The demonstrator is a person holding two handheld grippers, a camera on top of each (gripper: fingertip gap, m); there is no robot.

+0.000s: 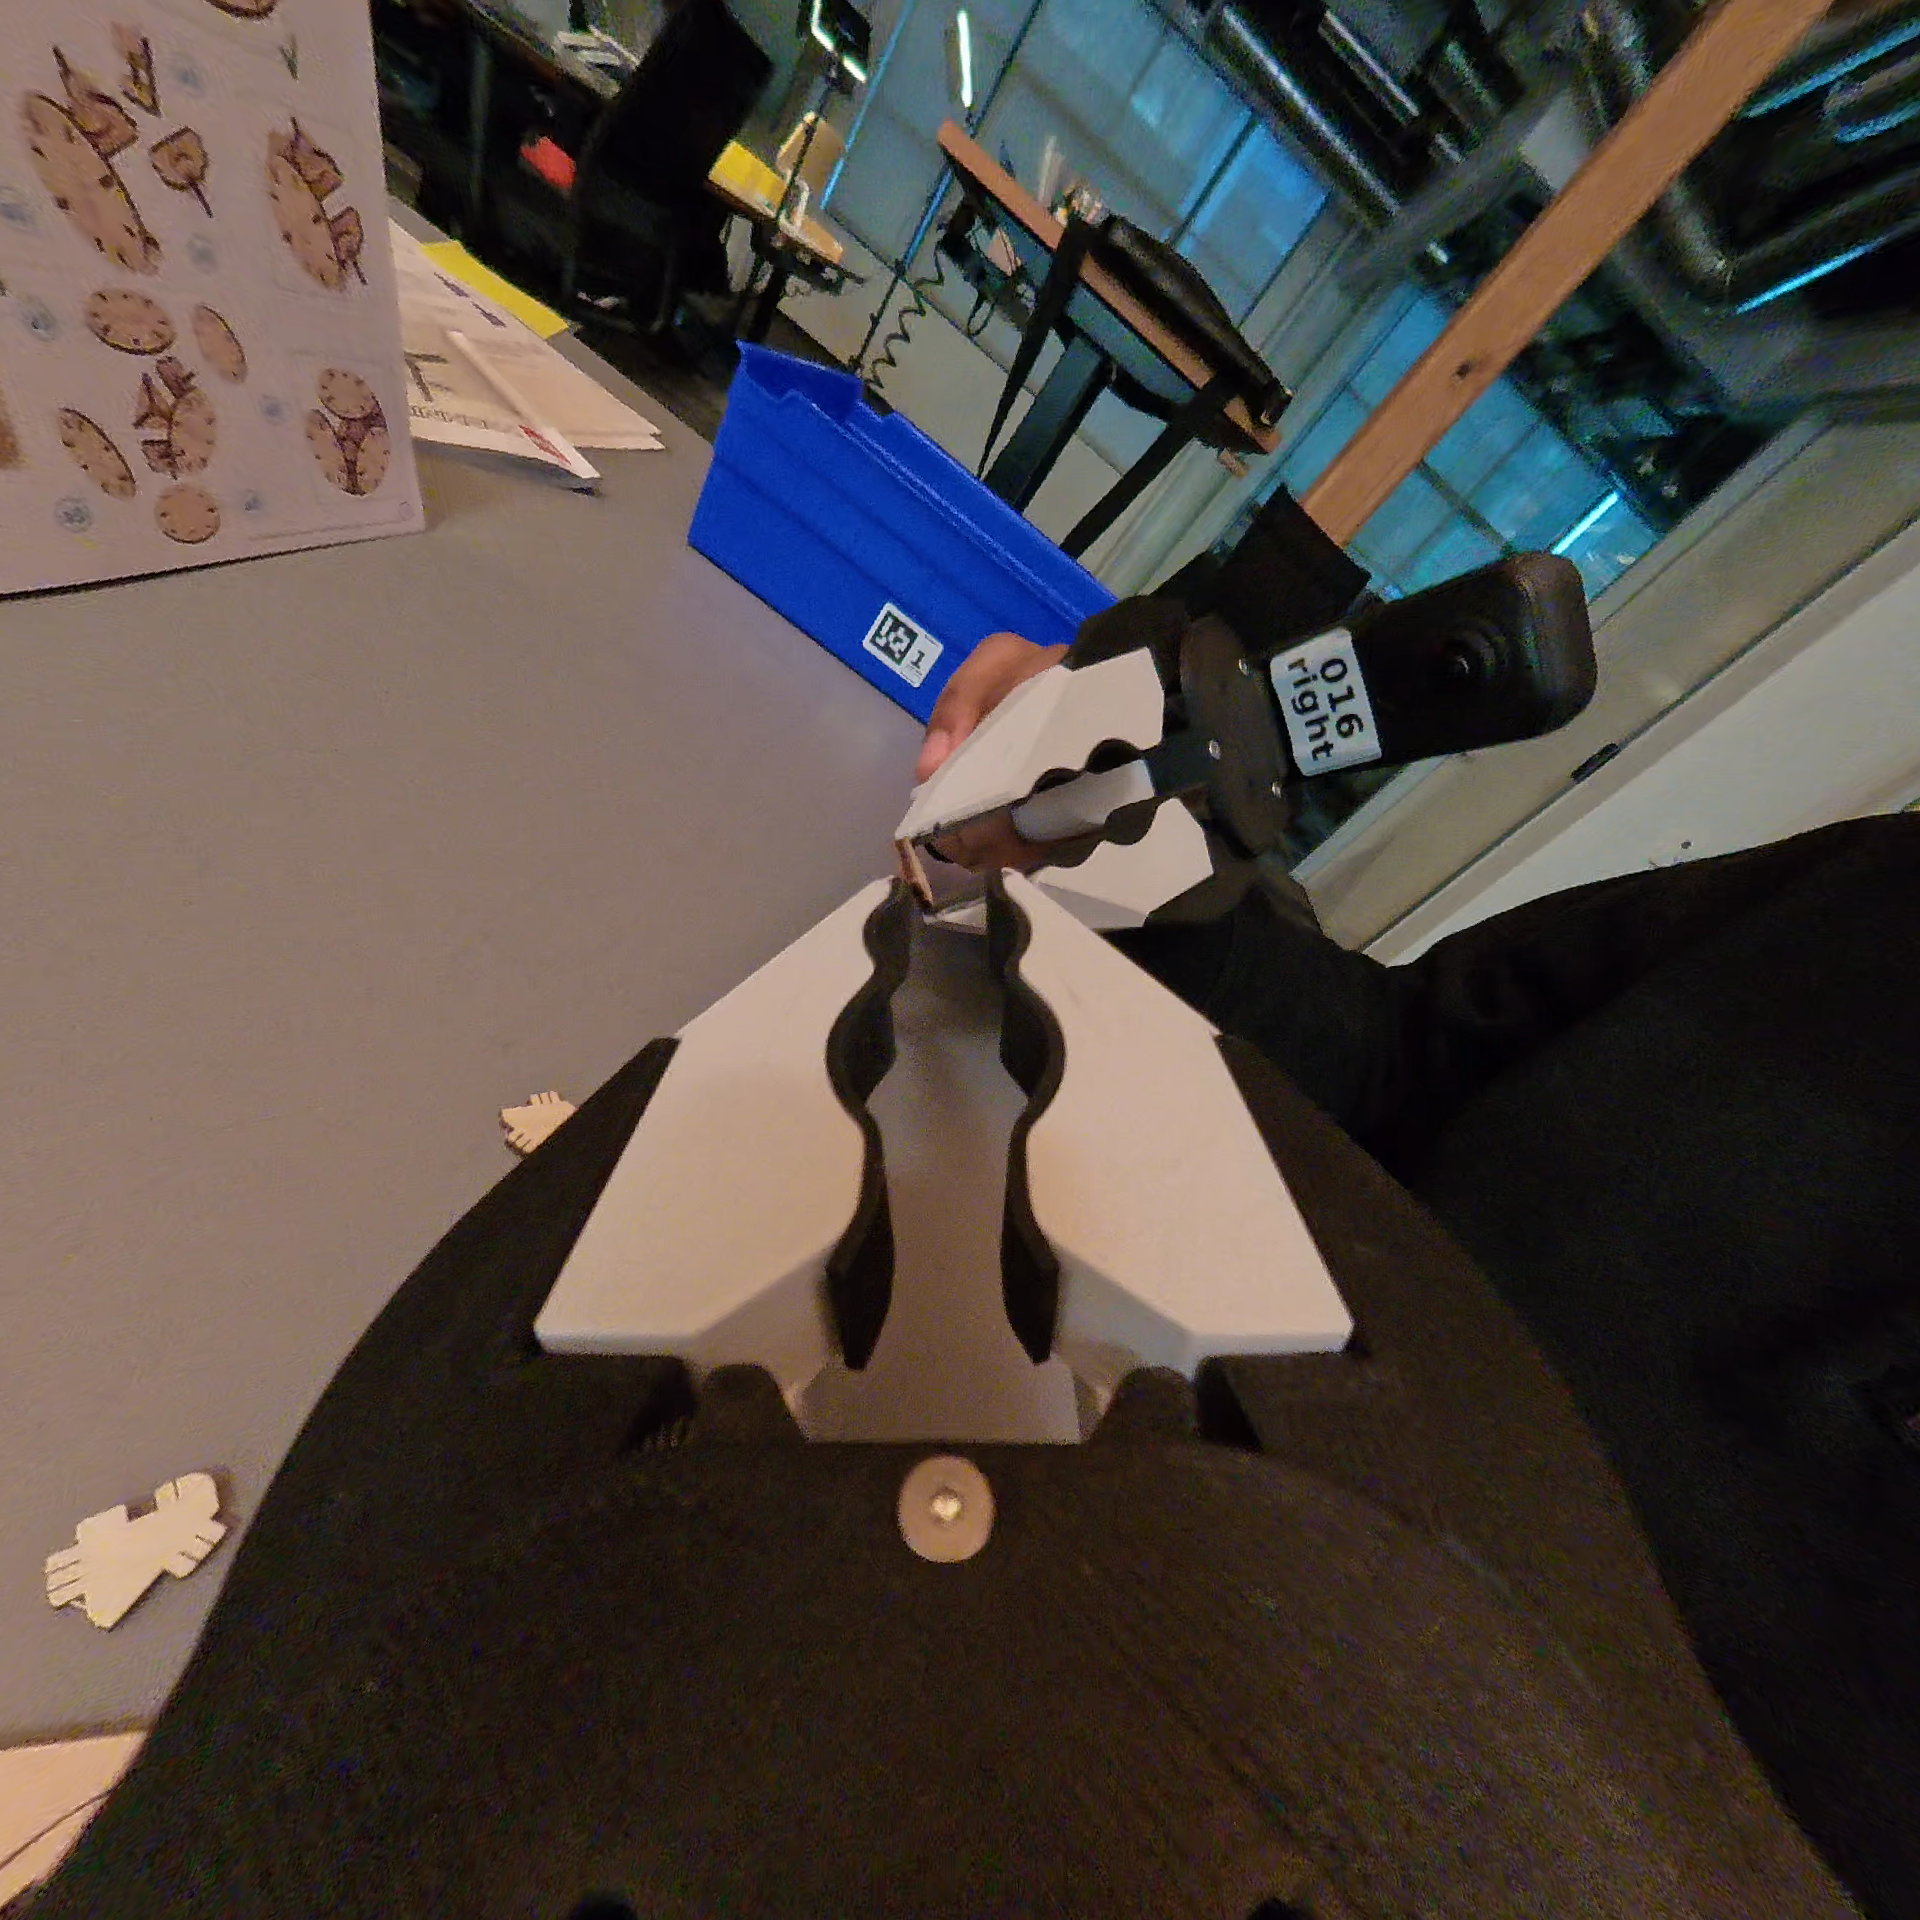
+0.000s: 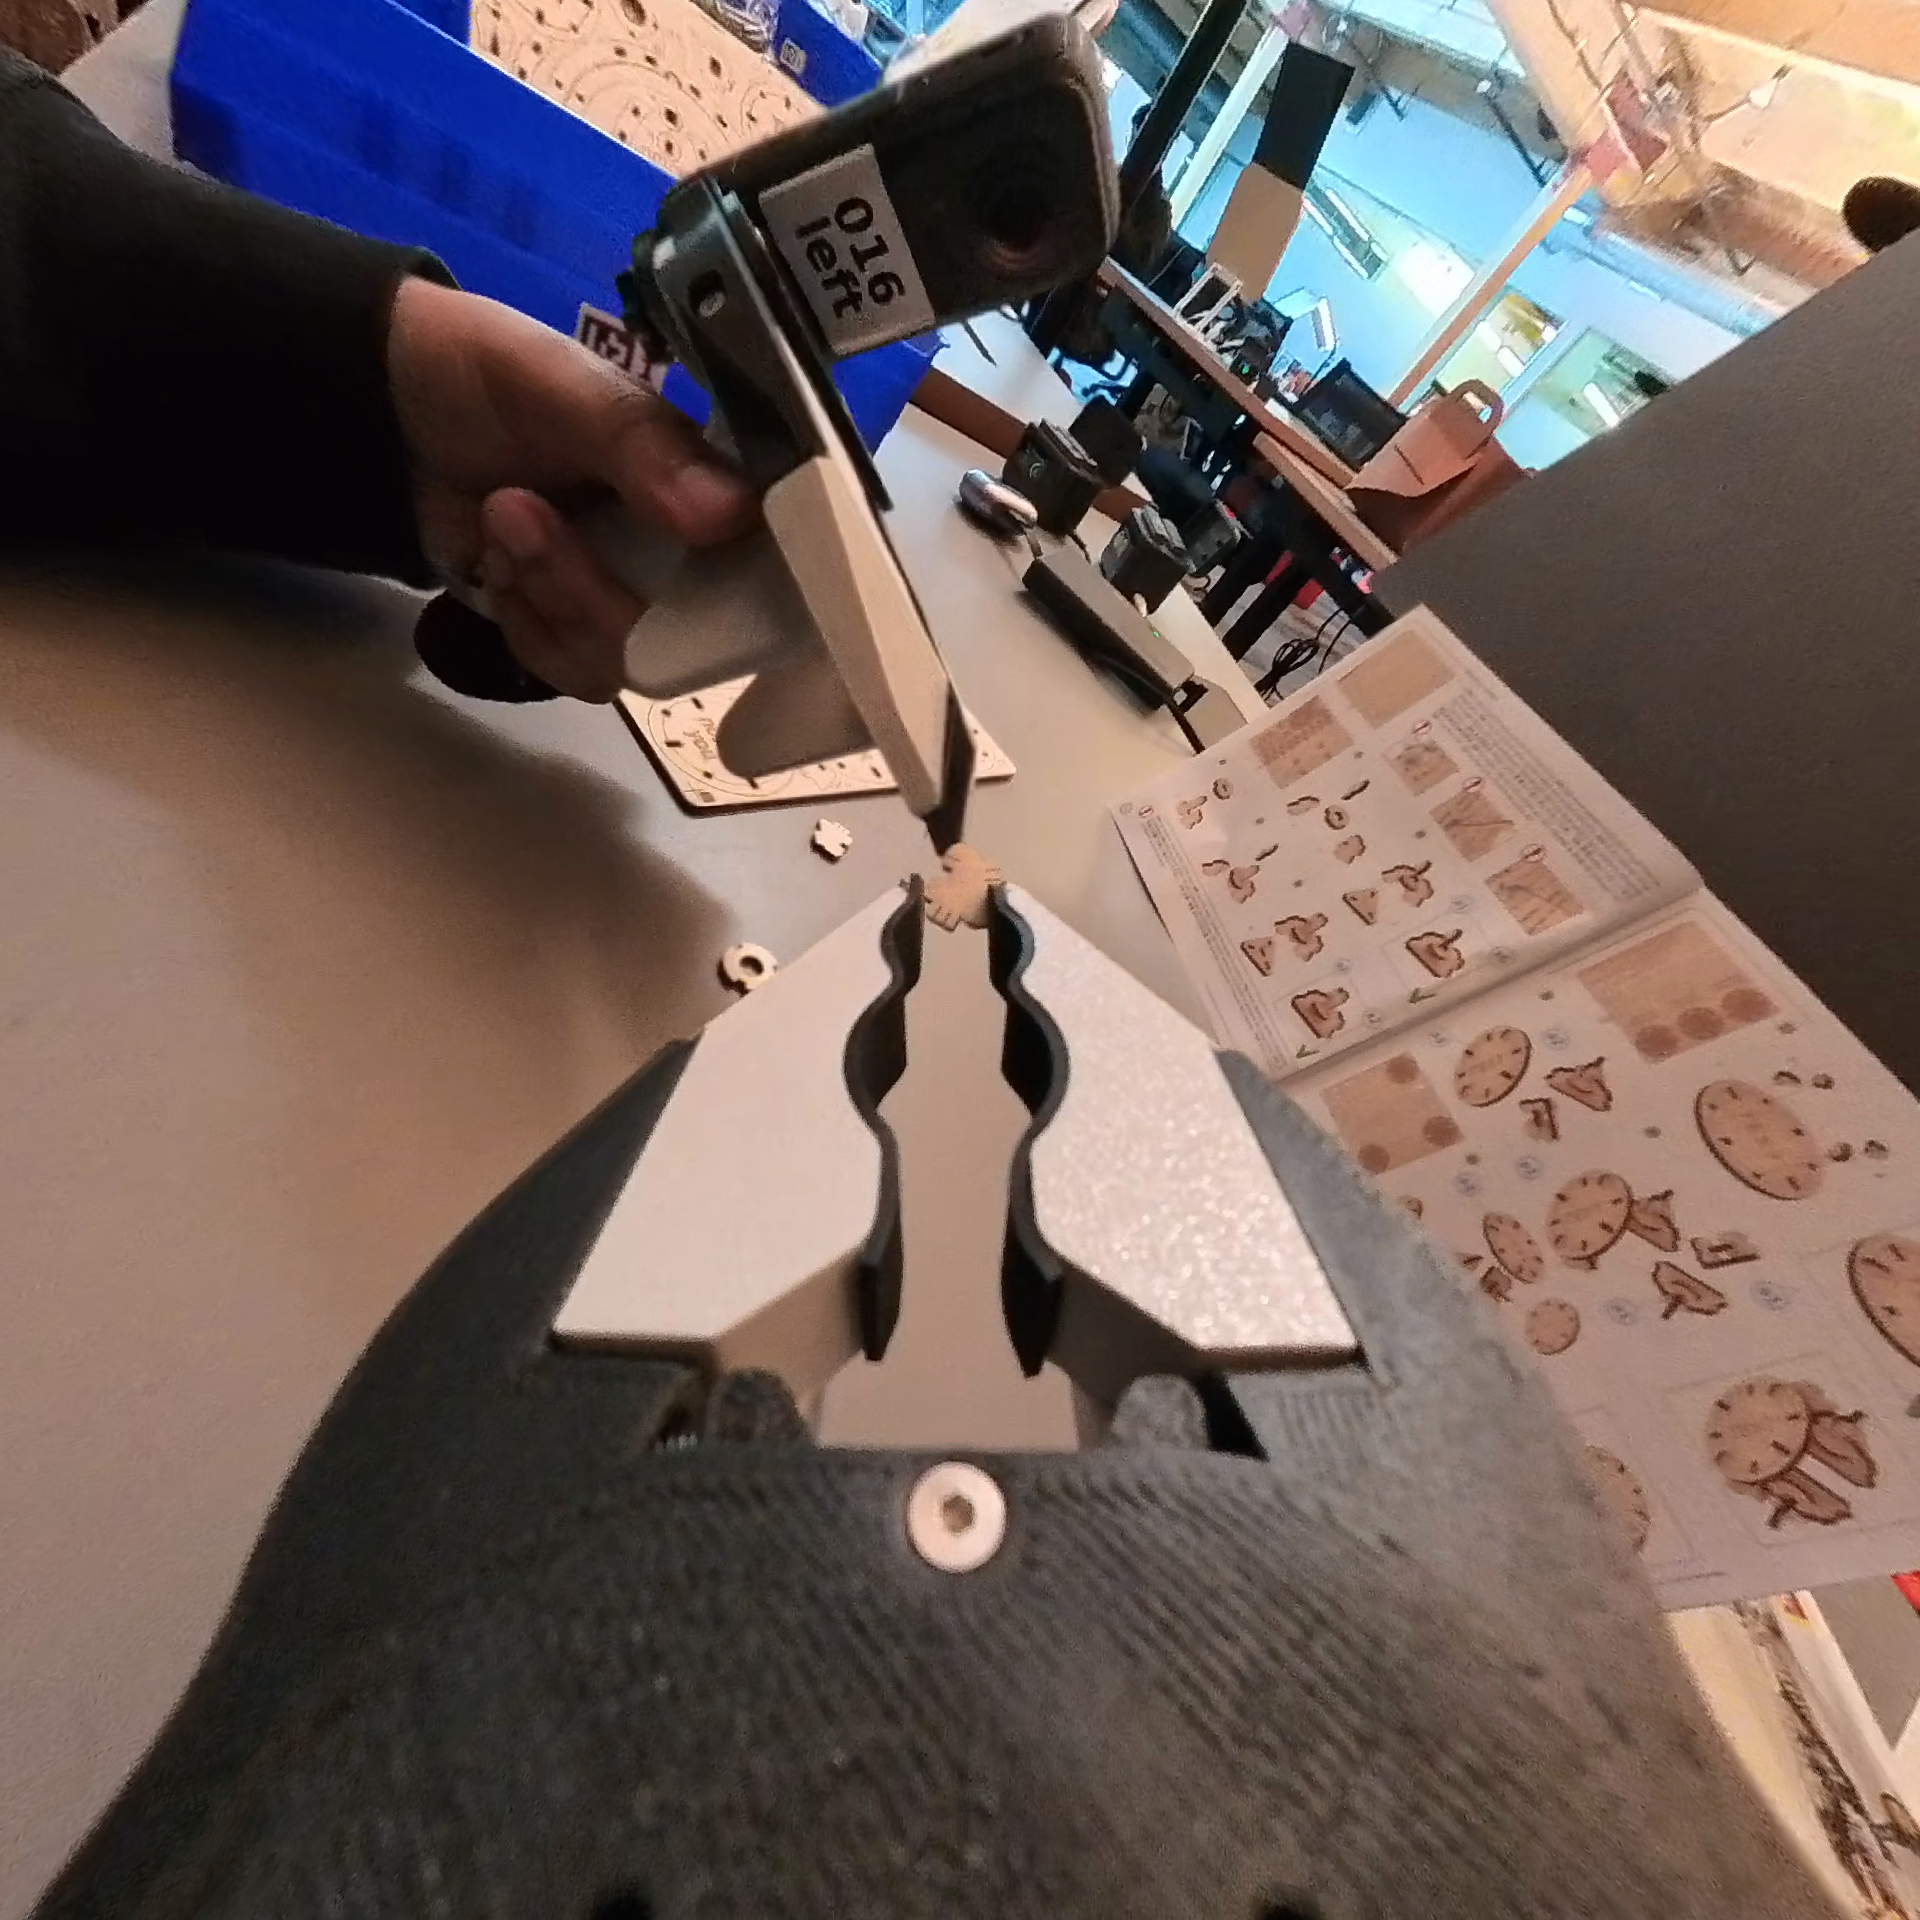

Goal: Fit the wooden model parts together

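The right gripper (image 2: 956,902) clamps a small, flat, pale notched wooden piece (image 2: 961,896) at its fingertips; the left gripper's (image 2: 940,821) closed tips touch its upper edge.

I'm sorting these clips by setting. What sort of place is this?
Probably a shared workshop or lab. A grey table holds small wooden puzzle pieces, an instruction sheet and a blue bin, with more desks behind.

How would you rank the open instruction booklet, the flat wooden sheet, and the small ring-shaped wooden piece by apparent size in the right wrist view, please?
1. Open instruction booklet, by far the largest, though it lies nearer the camera.
2. Flat wooden sheet, partly hidden behind the left gripper.
3. Ring-shaped wooden piece, the smallest.
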